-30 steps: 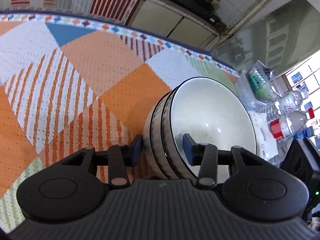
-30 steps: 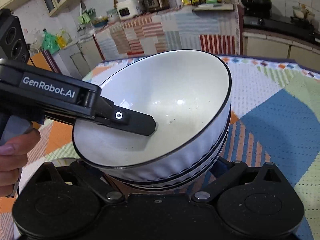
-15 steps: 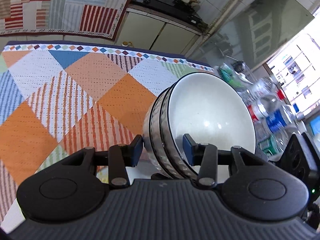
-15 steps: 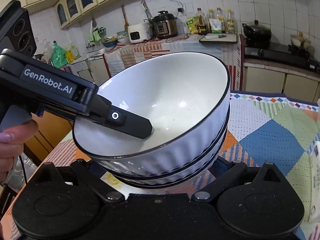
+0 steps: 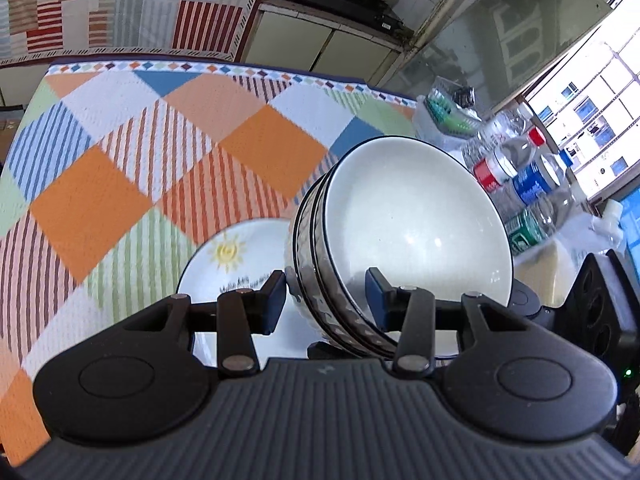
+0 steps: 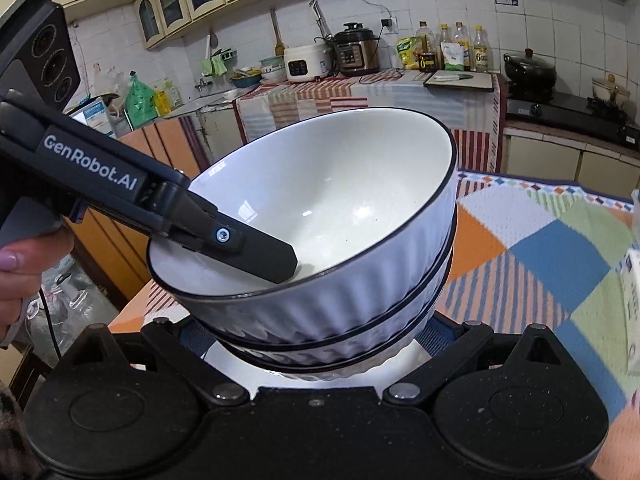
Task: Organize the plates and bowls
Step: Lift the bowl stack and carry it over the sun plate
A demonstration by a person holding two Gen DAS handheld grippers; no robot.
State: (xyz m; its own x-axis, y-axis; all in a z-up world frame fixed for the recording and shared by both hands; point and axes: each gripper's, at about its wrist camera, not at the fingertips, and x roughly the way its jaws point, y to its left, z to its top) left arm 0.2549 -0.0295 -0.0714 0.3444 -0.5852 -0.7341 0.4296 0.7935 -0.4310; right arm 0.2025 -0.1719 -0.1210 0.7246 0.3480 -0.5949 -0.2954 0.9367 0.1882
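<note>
We're gripping the stacked bowls (image 5: 416,236) with the left gripper (image 5: 326,300) — jaws pinching the rim wall, one finger inside. The right gripper (image 6: 316,334) is cradling the stack's base, clamped. Stack's hanging above the plate (image 5: 236,260) near the table's (image 5: 120,160) near edge.

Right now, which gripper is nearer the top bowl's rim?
Left. The left gripper pinches across the top bowl's rim, one finger inside; the right gripper flanks the bottom of the stack, below that rim.
</note>
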